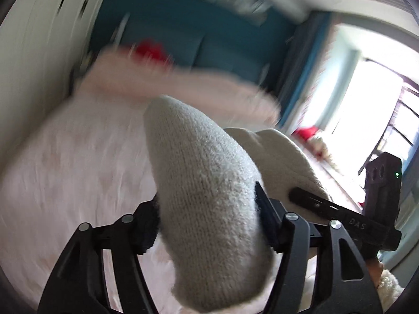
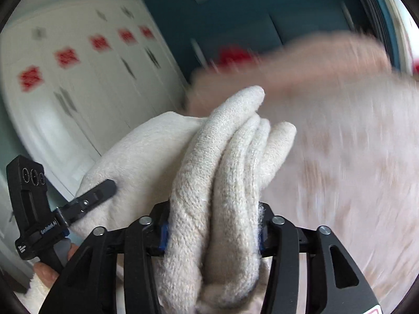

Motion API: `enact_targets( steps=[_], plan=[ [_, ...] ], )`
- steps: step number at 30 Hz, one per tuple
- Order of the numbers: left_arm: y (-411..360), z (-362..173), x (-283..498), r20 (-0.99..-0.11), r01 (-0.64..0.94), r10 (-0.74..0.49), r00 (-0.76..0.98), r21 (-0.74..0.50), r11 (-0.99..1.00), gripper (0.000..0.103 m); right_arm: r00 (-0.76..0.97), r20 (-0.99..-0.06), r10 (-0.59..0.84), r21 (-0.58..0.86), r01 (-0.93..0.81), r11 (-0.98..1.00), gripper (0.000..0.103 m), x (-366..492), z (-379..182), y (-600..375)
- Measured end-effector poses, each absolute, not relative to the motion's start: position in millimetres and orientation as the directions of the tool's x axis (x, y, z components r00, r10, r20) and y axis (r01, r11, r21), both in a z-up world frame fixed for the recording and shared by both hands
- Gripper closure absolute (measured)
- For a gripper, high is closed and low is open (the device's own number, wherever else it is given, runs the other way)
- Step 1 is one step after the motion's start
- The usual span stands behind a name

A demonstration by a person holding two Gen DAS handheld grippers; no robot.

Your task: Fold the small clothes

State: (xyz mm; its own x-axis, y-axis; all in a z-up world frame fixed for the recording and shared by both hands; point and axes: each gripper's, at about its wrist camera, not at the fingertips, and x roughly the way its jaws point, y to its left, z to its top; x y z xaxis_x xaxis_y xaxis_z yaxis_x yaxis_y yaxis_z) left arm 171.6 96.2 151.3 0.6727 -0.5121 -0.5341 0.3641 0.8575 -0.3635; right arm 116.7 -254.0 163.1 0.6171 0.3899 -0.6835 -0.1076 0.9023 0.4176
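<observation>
In the left wrist view, the left claw [image 1: 207,225] is closed on a cream-white knitted garment [image 1: 207,183]. One thick fold of it stands up between the two black fingers, and the pads press its sides at about 7 and 4 o'clock of the fold. The fold's rounded top leans toward 11 o'clock. Behind it, at 2 o'clock, a second part of the same knit hangs over toward the other black claw, which enters from the right edge. Under everything lies a pale pink fluffy bed cover [image 1: 65,157], blurred, with a raised pink ridge at 12 o'clock. A teal wall [image 1: 209,34] is behind it, and a bright window [image 1: 366,99] is at 3 o'clock.

In the right wrist view, the right claw [image 2: 212,235] grips the cream garment [image 2: 225,170] too. Here several folds are bunched together between the pads, and their tips point toward 1 o'clock. A wider part of the cloth spreads to 10 o'clock, where the left claw's finger [image 2: 97,193] lies on it. A hand [image 2: 49,264] holds that claw's handle at 8 o'clock. White wardrobe doors with red square stickers [image 2: 65,57] are at 10 o'clock.
</observation>
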Motion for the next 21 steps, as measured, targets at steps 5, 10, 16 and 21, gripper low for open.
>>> enact_targets(
  steps=[5, 10, 16, 21],
  plan=[
    [134, 19, 189, -0.753, 0.111, -0.38, 0.537, -0.384, 0.917, 0.042, 0.491, -0.793, 0.361, 0.436, 0.043, 0.899, 0.056, 95, 78, -268],
    [156, 26, 183, -0.685, 0.051, -0.452, 0.571, -0.521, 0.852, 0.025, 0.509, -0.807, 0.299, 0.363, 0.027, 0.932, 0.027, 104, 86, -264],
    [127, -1, 208, -0.746, 0.082, -0.46, 0.482, -0.484, 0.871, 0.019, 0.408, -0.822, 0.397, 0.482, 0.13, 0.866, 0.023, 139, 38, -274],
    [108, 7, 211, -0.73, 0.165, -0.474, 0.492, -0.457, 0.874, 0.057, 0.497, -0.79, 0.358, 0.404, -0.018, 0.915, 0.065, 143, 92, -251]
  ],
)
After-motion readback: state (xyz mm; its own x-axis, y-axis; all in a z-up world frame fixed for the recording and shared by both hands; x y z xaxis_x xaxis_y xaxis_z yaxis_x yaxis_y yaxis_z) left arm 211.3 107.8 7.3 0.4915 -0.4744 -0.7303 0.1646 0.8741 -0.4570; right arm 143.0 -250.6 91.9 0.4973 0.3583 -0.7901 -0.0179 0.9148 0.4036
